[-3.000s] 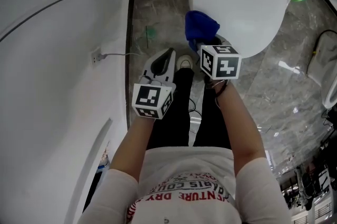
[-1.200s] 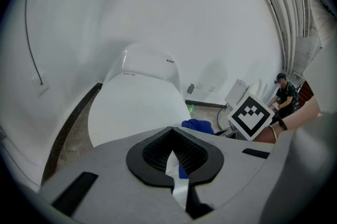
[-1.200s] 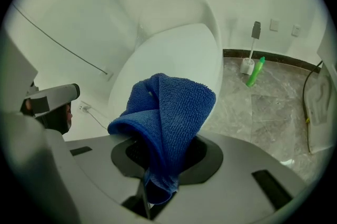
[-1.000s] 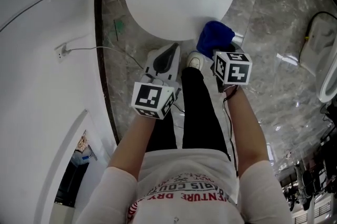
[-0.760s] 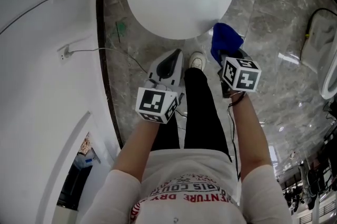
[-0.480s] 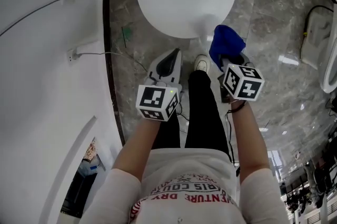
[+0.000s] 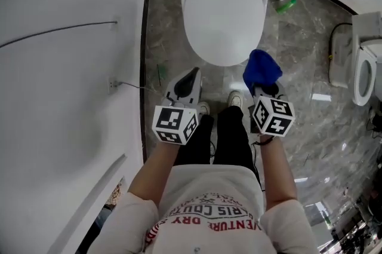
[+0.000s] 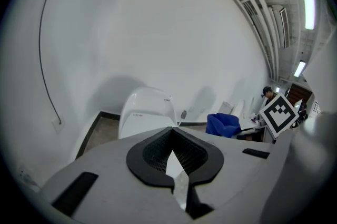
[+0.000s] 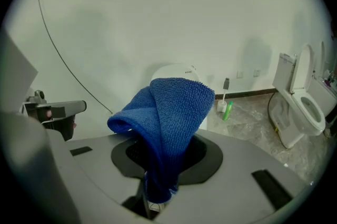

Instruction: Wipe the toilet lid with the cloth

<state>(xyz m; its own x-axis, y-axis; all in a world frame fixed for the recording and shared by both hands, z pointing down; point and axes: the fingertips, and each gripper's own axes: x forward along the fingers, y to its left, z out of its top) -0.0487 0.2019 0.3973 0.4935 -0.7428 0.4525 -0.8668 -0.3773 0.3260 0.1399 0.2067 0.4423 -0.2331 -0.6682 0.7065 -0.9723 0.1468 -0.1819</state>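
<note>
Standing in a folded bunch, the blue cloth [image 7: 261, 70] is clamped between the jaws of the right gripper [image 7: 263, 88], by the front edge of the closed toilet lid [image 7: 224, 20]. The left gripper [image 7: 191, 75] is held alongside, jaws drawn together on nothing.

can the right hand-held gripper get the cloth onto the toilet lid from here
Probably yes. The right hand-held gripper holds the cloth beside the front edge of the closed toilet lid, with nothing between them.
</note>
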